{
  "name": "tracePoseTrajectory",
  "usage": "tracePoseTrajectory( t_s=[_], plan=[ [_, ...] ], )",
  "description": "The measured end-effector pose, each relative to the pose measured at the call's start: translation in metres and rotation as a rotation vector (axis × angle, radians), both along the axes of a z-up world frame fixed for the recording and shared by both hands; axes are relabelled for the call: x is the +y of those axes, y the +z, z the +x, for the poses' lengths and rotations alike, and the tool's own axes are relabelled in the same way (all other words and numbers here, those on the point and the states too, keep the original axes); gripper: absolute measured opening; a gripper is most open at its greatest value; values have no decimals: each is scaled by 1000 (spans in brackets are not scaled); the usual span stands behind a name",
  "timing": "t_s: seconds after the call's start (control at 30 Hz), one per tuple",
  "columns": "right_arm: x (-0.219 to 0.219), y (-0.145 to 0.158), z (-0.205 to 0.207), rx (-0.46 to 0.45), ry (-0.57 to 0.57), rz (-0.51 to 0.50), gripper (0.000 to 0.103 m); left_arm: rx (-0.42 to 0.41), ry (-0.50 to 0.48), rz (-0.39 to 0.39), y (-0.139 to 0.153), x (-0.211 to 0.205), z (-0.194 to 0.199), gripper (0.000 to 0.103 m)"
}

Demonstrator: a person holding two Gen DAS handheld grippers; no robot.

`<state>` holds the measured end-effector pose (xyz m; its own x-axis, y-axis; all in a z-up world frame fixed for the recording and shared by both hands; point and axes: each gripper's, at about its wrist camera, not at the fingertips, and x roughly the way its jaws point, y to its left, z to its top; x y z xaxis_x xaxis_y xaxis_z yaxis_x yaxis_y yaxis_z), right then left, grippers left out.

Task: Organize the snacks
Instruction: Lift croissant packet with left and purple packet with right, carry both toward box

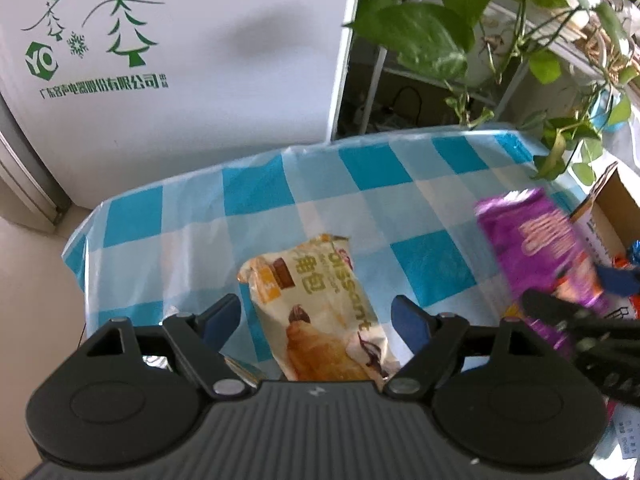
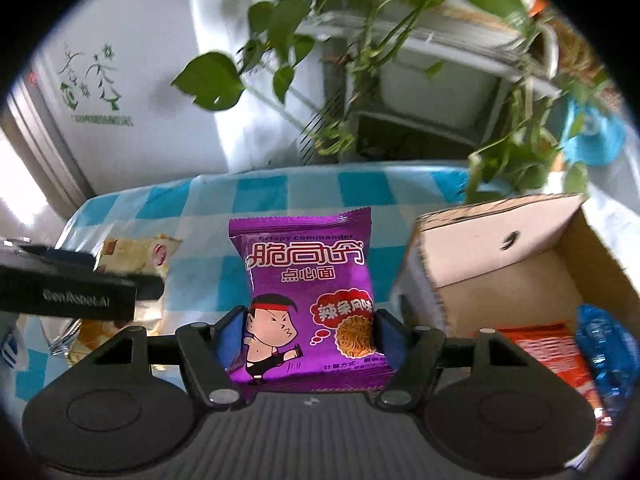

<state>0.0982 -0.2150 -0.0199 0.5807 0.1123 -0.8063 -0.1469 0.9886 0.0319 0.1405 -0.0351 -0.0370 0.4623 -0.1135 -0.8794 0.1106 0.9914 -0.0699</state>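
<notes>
- The purple packet (image 2: 310, 304) is clamped between the pads of the right gripper (image 2: 310, 334) and is held clear of the checked cloth (image 2: 208, 216), left of the box (image 2: 500, 264)
- The step in hand is judged to be the transfer of this packet to the box, where an orange pack (image 2: 548, 348) and a blue pack (image 2: 604, 344) are already seen
- The next move is judged to call for a carry to the right over the near box wall, followed by release above a free part of the floor
- The left gripper (image 1: 316, 316) is held with jaws apart and nothing gripped; the croissant pack (image 1: 320, 312) lies on the cloth between its fingers, not touched by them
- The croissant pack is judged to be the next item for pickup
- Plant leaves (image 2: 208, 80) hang above the far table edge and over the box corner; contact with the raised box flap (image 2: 496, 216) is to be avoided
- A white cabinet (image 1: 180, 80) stands behind the table, well clear of the work
</notes>
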Motion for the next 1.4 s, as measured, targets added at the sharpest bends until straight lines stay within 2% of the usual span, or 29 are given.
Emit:
tracePoseTrajectory(
  t_s=[0.13,0.3,0.4,0.57,0.9,1.2,1.4],
  plan=[
    [-3,14,-7,-85,7,-87,74,0,-24,43,-6,-14,-4,83],
    [-12,25,-9,-105,-9,-51,74,5,-43,76,-16,-30,-7,79],
    [-15,30,-11,-108,-16,-34,74,-5,-72,79,-19,-39,-11,63],
    [-20,32,-17,-101,-36,1,74,-35,-91,55,-14,-44,-20,52],
    [-38,43,-40,-103,-101,89,74,-85,-94,23,4,-50,-48,52],
    [-46,46,-59,-106,-120,103,74,-121,-103,13,15,-50,-76,52],
    [-47,47,-68,-106,-122,103,74,-133,-83,-24,19,-45,-96,51]
  ],
)
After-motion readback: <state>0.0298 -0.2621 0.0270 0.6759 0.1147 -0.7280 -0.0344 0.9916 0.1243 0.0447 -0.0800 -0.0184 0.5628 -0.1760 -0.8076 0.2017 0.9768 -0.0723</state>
